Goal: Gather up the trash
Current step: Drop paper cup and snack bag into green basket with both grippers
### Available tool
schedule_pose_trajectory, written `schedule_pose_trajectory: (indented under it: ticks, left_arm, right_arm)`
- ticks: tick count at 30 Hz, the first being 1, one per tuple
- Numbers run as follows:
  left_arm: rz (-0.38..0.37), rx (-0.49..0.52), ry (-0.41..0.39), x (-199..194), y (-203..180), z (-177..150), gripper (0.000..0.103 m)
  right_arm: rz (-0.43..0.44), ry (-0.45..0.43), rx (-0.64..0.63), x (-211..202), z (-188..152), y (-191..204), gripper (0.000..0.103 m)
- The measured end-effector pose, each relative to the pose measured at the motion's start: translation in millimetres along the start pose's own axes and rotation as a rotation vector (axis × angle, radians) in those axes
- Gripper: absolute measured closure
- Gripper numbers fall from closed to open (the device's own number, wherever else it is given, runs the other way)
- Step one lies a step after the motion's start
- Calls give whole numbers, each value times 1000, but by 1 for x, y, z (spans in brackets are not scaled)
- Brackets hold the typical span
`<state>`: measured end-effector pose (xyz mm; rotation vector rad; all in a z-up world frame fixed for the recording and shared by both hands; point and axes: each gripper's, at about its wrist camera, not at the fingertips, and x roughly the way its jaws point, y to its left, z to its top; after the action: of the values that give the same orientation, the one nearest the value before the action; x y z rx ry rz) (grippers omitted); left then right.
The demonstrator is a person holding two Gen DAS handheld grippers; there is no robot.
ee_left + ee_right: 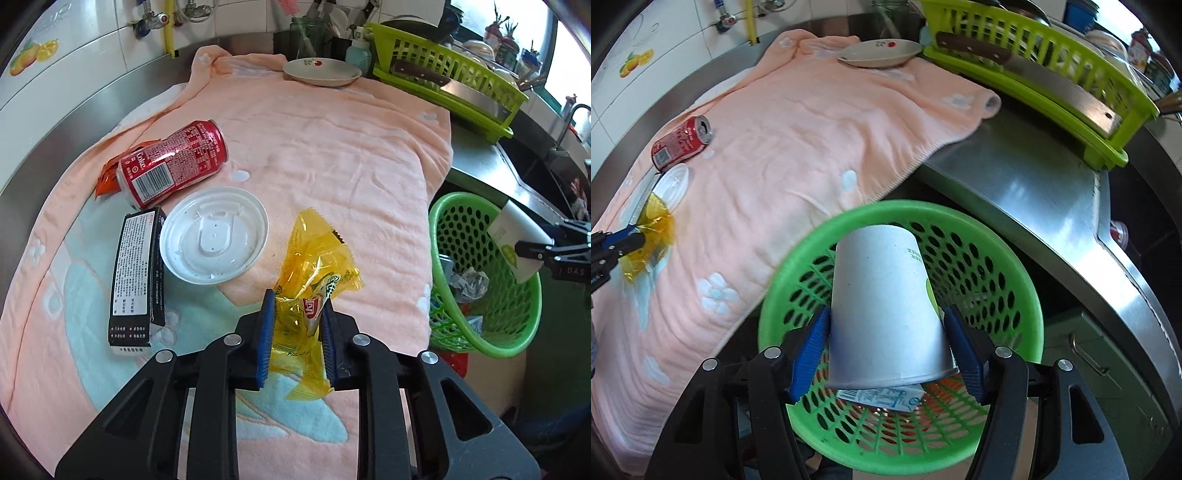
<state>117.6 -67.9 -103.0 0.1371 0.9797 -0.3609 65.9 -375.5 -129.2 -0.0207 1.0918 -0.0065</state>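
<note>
Two grippers busy. Left gripper clamped tight on yellow wrapper, low over pink towel. Right gripper pinching white paper cup upside down over green basket, crumpled trash inside. Red can, white lid, black box lie on towel, close together.

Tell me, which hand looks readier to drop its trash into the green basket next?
The right. Its gripper holds the white paper cup directly over the green basket. The left gripper has its fingers shut on the yellow wrapper, which lies on the pink towel, beside the basket.
</note>
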Motion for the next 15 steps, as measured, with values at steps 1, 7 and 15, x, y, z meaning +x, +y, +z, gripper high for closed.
schedule_pose_trajectory:
  ticks: [1, 7, 15]
  left_arm:
    - [-8, -10, -1, -2, 0, 0, 83]
    - [-53, -16, -19, -18, -11, -2, 85]
    - [-149, -8, -47, -33, -41, 5, 86]
  right_arm:
    - [-12, 2, 3, 0, -2, -3, 41]
    - [-70, 10, 17, 8, -8, -24, 40]
    - [-118, 10, 29, 13, -10, -39, 39]
